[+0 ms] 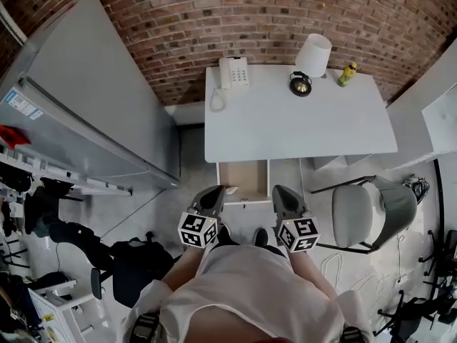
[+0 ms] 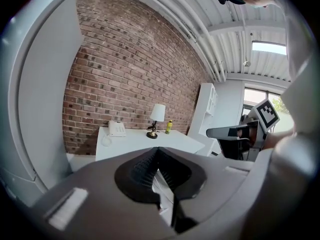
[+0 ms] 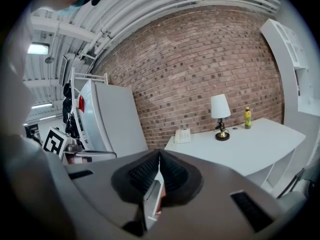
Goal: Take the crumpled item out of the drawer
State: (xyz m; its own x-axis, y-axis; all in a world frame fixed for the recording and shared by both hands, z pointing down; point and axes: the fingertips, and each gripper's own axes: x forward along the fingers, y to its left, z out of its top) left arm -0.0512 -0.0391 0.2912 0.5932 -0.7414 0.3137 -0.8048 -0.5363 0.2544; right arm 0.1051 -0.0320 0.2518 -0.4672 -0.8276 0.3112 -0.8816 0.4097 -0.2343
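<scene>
Looking steeply down on a white desk [image 1: 285,120] standing against a brick wall [image 1: 250,13]. Carrying a phone [image 1: 233,71] at its far left, then a lamp [image 1: 313,54] and a small yellow bottle [image 1: 348,73] toward its far right. Showing a drawer [image 1: 244,179] pulled open toward the near side, under the desk's left half. Holding the left tongs [image 1: 213,191] just near the drawer's left corner and the right tongs [image 1: 281,191] just near its right corner, both pairs of jaws pressing together on nothing. Seeing only tan wood inside the drawer; not managing to make out the crumpled item in any view. Passing a grey chair [image 1: 371,213] off to the right.
</scene>
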